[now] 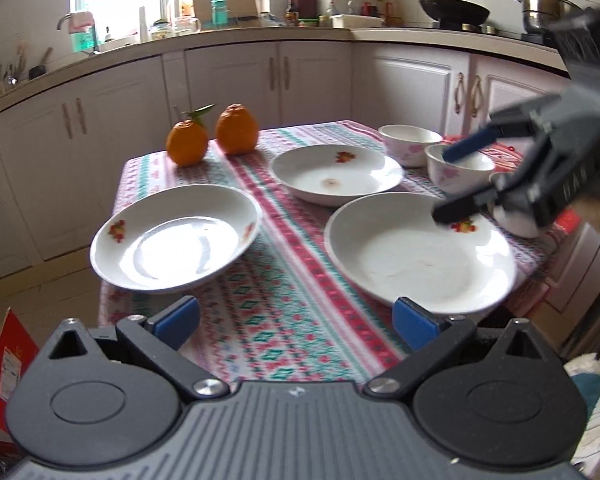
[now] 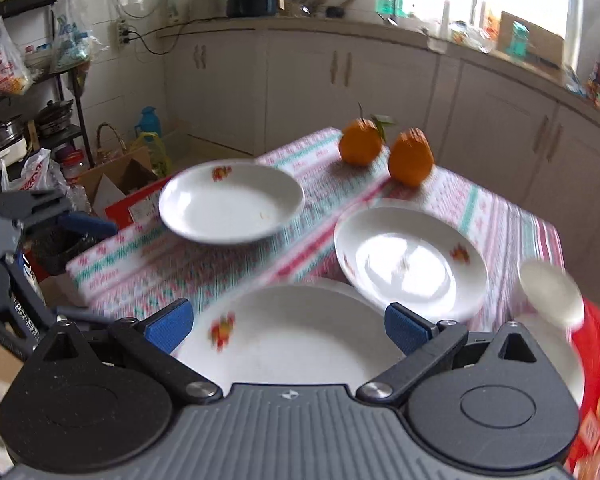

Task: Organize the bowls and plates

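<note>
Both tongs stand wide and hold nothing. The left tongs (image 1: 296, 320) hover over the near edge of the bench (image 1: 284, 300), with one plate (image 1: 176, 236) at 10 o'clock and a second plate (image 1: 416, 252) at 2 o'clock. The right tongs (image 1: 456, 182) hang above that second plate's far rim, at 3 o'clock in the left view; from their own camera the right tongs (image 2: 288, 328) look straight down onto it, its rim between the pads.

A third plate (image 1: 336, 174) lies at 12 o'clock, apart from the others. Two bowls (image 1: 436, 152) sit touching at 1 o'clock, a third vessel behind the right tongs is too hidden to name. Two oranges (image 1: 212, 134) stand at the far corner, at 11 o'clock.

The step looks like a first pick for stacking. To do it well, lower one pad under the rim and one above, bite at the rim's near side, then lift level; the glaze will be slippery and the plates are shallow. Stack plates first, bowls after, well away from the bench edge.
</note>
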The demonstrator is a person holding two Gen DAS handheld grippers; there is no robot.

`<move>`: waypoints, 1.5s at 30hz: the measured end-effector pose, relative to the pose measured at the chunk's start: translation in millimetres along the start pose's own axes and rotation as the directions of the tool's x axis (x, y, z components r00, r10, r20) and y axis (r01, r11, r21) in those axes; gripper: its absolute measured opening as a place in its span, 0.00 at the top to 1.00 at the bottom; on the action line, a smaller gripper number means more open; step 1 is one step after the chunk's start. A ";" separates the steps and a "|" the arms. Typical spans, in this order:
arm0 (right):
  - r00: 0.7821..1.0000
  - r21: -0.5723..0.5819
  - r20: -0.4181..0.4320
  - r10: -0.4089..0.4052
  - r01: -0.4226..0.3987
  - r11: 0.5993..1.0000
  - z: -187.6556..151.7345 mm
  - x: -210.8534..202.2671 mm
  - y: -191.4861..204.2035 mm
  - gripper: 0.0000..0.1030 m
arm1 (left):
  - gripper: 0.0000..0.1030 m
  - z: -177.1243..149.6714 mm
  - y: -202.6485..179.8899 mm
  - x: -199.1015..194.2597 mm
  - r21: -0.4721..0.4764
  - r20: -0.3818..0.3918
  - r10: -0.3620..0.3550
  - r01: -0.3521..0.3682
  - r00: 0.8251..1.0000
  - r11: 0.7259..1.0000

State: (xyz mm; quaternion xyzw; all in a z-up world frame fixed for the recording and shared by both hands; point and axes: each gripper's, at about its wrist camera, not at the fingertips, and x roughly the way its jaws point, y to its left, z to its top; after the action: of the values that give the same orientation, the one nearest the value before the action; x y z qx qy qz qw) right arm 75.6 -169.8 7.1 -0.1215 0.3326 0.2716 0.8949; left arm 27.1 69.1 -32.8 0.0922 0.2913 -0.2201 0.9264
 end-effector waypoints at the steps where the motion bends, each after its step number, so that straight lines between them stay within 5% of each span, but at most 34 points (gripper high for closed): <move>1: 1.000 0.009 -0.004 -0.007 0.007 1.000 -8.8 -3.1 -0.2 0.00 | 0.01 0.1 -3.9 0.1 0.002 0.002 -0.008 0.008 1.000 1.000; 11: 0.999 0.101 -0.014 -0.039 0.040 0.994 -78.2 -29.6 0.5 0.00 | 0.01 21.3 -27.5 13.6 0.060 -0.011 -0.097 0.097 0.995 0.993; 20: 0.995 0.116 -0.056 -0.083 0.089 0.989 -101.0 -16.6 6.0 0.00 | 0.01 47.9 -33.8 50.5 0.143 -0.075 -0.168 0.178 0.983 0.974; 37: 0.996 0.050 -0.062 -0.069 0.072 0.996 -96.3 3.9 3.8 0.01 | 0.03 80.2 -36.7 124.9 0.183 -0.296 -0.305 0.367 0.905 0.912; 45: 0.997 0.042 -0.060 -0.041 0.044 0.998 -95.0 7.3 1.7 0.02 | 0.10 89.8 -31.1 150.7 0.174 -0.390 -0.306 0.395 0.869 0.902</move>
State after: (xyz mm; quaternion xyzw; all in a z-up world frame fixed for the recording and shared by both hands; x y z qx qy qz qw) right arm 28.9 -203.2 -68.9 -0.1172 0.3621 0.2414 0.8927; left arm 168.0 -38.7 -48.5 0.1904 0.4350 -0.4002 0.7838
